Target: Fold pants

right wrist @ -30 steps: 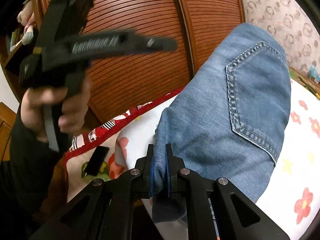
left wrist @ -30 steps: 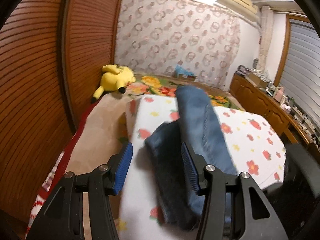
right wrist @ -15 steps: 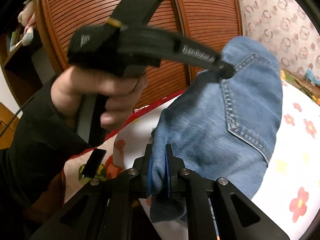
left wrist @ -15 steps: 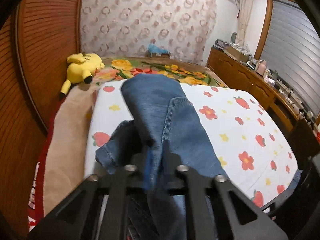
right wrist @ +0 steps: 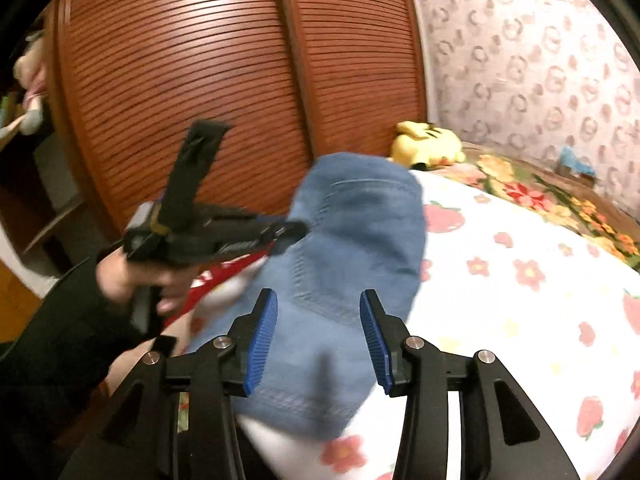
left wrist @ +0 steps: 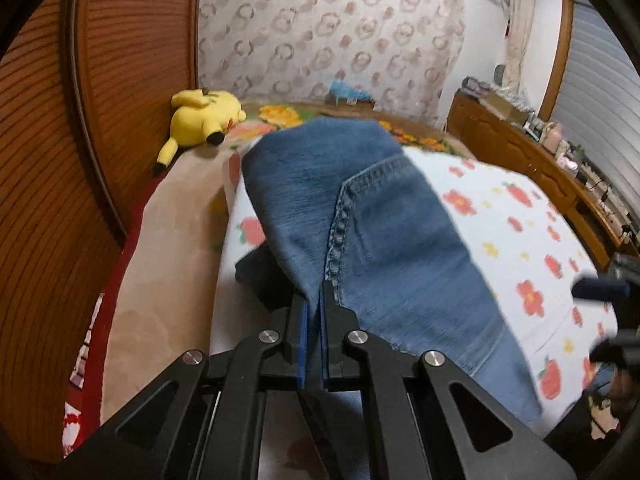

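Observation:
Blue denim pants (left wrist: 380,220) lie folded on a white flowered sheet (left wrist: 520,216) on the bed. My left gripper (left wrist: 314,300) is shut on a fold of the denim at the near left side. The right wrist view shows that left gripper (right wrist: 290,232), in a person's hand (right wrist: 160,280), pinching the left edge of the pants (right wrist: 360,240). My right gripper (right wrist: 318,320) hovers over the near part of the pants. Its jaws are opening, and the blue pads (right wrist: 262,336) stand apart without pressing the cloth.
A yellow plush toy (left wrist: 204,114) lies at the far left of the bed by the brown slatted doors (right wrist: 220,80). A patterned curtain (left wrist: 340,32) hangs behind the bed. A low wooden cabinet (left wrist: 532,160) with clutter runs along the right wall.
My left gripper came down and shut on the denim. My right gripper let go of the pants' edge, opened and drew up and back.

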Available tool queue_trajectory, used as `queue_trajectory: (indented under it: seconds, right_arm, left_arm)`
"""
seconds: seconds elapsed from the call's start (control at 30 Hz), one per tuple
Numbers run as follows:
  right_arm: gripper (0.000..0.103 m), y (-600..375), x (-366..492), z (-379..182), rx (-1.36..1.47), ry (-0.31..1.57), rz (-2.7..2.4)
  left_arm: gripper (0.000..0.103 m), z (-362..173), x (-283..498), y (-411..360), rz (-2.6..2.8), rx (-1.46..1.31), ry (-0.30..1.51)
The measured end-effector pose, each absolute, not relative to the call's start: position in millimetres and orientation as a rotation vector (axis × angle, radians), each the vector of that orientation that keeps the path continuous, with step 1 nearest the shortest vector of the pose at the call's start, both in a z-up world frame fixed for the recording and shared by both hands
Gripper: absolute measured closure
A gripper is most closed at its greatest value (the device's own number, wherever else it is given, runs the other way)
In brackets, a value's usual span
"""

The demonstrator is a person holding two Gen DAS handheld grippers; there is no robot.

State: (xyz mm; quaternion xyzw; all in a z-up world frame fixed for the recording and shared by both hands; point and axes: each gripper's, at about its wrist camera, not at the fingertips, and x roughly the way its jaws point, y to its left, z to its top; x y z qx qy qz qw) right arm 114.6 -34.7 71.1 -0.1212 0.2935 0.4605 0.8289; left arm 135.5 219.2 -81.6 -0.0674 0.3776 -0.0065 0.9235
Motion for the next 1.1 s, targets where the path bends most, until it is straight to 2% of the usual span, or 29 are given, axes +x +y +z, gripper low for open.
queue_trajectory:
  seconds: [0.33,0.73,1.1]
  right_arm:
    - [0.057,24.9,153.4,26.8,-0.315,0.737,0.879]
    - [0.057,57.8,218.5,52.8,-0.226,0.616,0.896]
    - [0.058,103.0,274.9,9.2,-0.304,0.766,0.787]
  left_arm:
    - [0.097,-99.1,142.5,215.4,-0.006,-0.111,0.809]
    - [0.094,-103.1,142.7,219.7,-0.013,-0.105,0.812]
    - [0.093,-105.5,140.8,220.3,-0.016,-0.110,0.813]
